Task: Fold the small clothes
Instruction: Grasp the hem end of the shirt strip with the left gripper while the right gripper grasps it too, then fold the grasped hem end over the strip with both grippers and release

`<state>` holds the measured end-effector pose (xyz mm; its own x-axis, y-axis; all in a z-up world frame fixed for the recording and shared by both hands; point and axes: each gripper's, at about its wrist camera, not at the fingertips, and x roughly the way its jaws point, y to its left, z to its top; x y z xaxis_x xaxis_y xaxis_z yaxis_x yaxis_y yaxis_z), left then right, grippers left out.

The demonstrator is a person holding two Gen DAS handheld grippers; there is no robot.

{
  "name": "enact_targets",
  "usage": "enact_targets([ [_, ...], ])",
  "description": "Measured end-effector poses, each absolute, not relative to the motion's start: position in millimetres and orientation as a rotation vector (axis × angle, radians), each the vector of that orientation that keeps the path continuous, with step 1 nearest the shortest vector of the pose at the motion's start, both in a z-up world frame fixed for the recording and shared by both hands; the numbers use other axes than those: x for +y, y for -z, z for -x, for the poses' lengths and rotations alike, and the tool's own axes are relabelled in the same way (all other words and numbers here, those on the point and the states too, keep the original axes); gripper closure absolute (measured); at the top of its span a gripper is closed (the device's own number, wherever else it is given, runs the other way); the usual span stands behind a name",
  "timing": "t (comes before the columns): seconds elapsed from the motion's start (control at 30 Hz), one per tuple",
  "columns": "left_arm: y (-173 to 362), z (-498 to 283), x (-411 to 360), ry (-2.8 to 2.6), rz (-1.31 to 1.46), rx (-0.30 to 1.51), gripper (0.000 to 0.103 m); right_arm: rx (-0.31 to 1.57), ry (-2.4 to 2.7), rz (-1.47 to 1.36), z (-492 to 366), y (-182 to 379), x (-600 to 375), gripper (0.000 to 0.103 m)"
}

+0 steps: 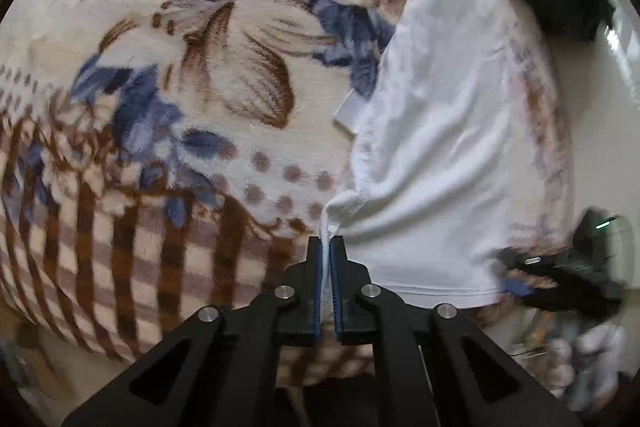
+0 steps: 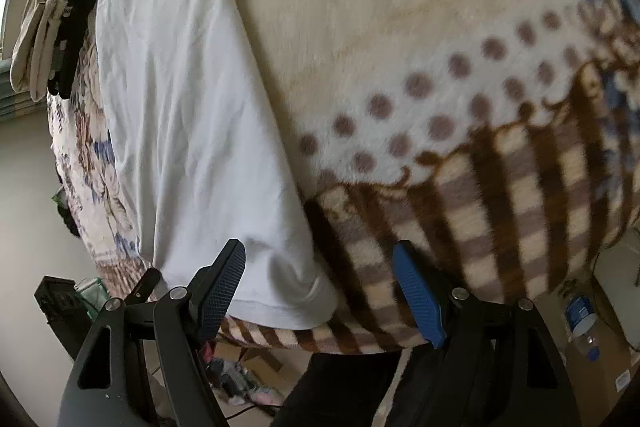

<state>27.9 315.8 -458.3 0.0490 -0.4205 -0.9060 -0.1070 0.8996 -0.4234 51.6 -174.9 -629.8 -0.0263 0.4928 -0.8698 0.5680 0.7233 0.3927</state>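
Note:
A white garment (image 1: 436, 155) lies on a floral and checked blanket (image 1: 200, 75). My left gripper (image 1: 329, 247) is shut on a bunched edge of the garment, which rises in folds from the jaws. A white tag (image 1: 349, 111) sticks out at its left edge. In the right wrist view the garment (image 2: 180, 99) lies flat along the left, its hemmed corner (image 2: 296, 303) near the blanket's (image 2: 440, 67) front edge. My right gripper (image 2: 320, 291) is open, its blue pads (image 2: 420, 299) either side of that corner, not touching. The right gripper also shows, blurred, in the left wrist view (image 1: 516, 275).
Pale socks and dark items (image 2: 52, 31) hang at the far left of the blanket. A water bottle (image 2: 582, 323) and a cardboard box (image 2: 616, 367) stand on the floor to the right. Clutter (image 2: 240, 379) lies on the floor under the front edge.

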Motion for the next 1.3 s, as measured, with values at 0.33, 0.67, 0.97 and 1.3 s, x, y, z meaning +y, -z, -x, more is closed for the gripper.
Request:
enact_targets([
  [0.33, 493.0, -49.9, 310.1, 0.307, 0.535, 1.575, 0.054, 1.662, -0.049, -0.881, -50.0, 649.8, -161.0, 0.025],
  [0.67, 482.2, -39.4, 273.3, 0.374, 0.306, 1.554, 0.098, 1.606, -0.131, -1.003, -38.1, 658.0, -160.1, 0.082],
  [0.97, 432.4, -60.1, 303.8, 0.4, 0.454, 1.451, 0.099, 1.464, -0.128, -1.131, -45.2, 614.0, -164.5, 0.093],
  [1.3, 372.7, -189.5, 276.0, 0.499, 0.458, 1.222, 0.099, 1.245, -0.16, -1.014, -154.6, 524.0, -174.0, 0.094],
])
